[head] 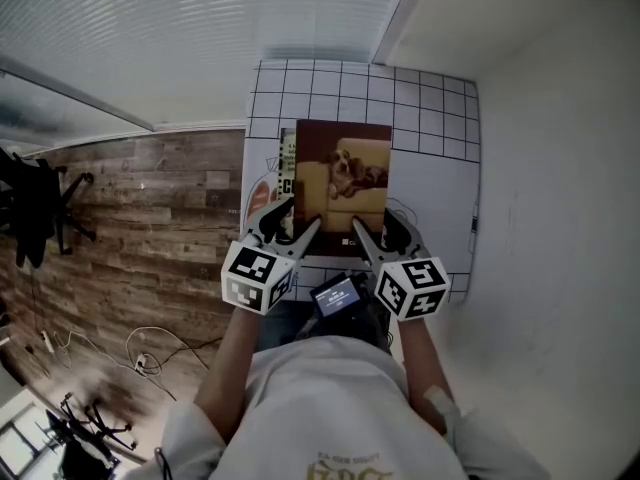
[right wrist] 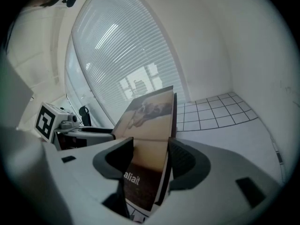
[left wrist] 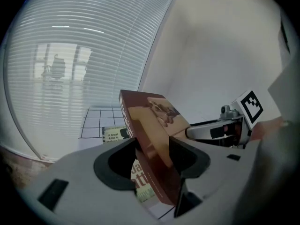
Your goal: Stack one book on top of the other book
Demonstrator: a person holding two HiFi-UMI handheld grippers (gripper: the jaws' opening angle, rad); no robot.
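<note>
A brown book (head: 343, 183) with a dog on a sofa on its cover is held over the white gridded table (head: 440, 168). My left gripper (head: 295, 225) is shut on its near left corner and my right gripper (head: 372, 230) on its near right corner. A second book (head: 285, 171), pale with green and black print, lies on the table under the brown book's left edge. In the left gripper view the brown book (left wrist: 154, 121) stands tilted between the jaws of the left gripper (left wrist: 152, 146), with the second book (left wrist: 112, 134) below. The right gripper view shows the brown book's cover (right wrist: 147, 116) clamped in the right gripper (right wrist: 150, 149).
The table sits in a corner, with window blinds (head: 200, 38) behind and a white wall (head: 560, 218) on the right. Wood floor (head: 150, 218) runs along the table's left edge, with a black office chair (head: 35, 208) and loose cables (head: 150, 353) on it.
</note>
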